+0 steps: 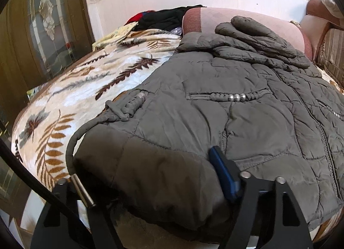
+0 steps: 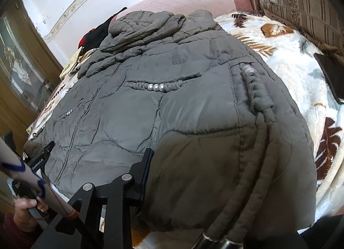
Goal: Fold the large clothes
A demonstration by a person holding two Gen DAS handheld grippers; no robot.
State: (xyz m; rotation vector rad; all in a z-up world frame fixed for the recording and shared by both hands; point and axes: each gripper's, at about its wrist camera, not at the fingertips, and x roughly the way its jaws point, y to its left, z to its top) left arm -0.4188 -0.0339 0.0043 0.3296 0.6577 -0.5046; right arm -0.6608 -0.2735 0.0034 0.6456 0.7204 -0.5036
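A large grey quilted padded jacket point(image 1: 225, 102) lies spread over the bed with the cream fleece blanket printed with brown leaves point(image 1: 71, 89). Its hem hangs at the near edge of the bed, and its hood or collar part is bunched up at the far edge, against the long pink bolster cushion point(image 1: 253, 23).

The body of the jacket looks mostly flat. A sleeve seems laid over the top part, but I cannot tell if this is a real fold. So I judge that the task is at an early step: the hem is being taken, and the main folds are not yet done.

The left gripper point(image 1: 150, 186) is at the near hem, on the corner where the grey drawstring cord with a metal tip point(image 1: 82, 188) hangs down. The padded hem bulges between its fingers, and the blue pad of one finger point(image 1: 223, 175) presses into the fabric, so it seems to pinch the hem. The right gripper point(image 2: 193, 175) is at the other part of the near hem. One dark finger point(image 2: 146, 169) lies against the fabric; the other finger is hidden, so I cannot tell if the grip is closed.

There is no container in view. A pile of dark and red clothes point(image 1: 163, 19) lies at the far corner of the bed.
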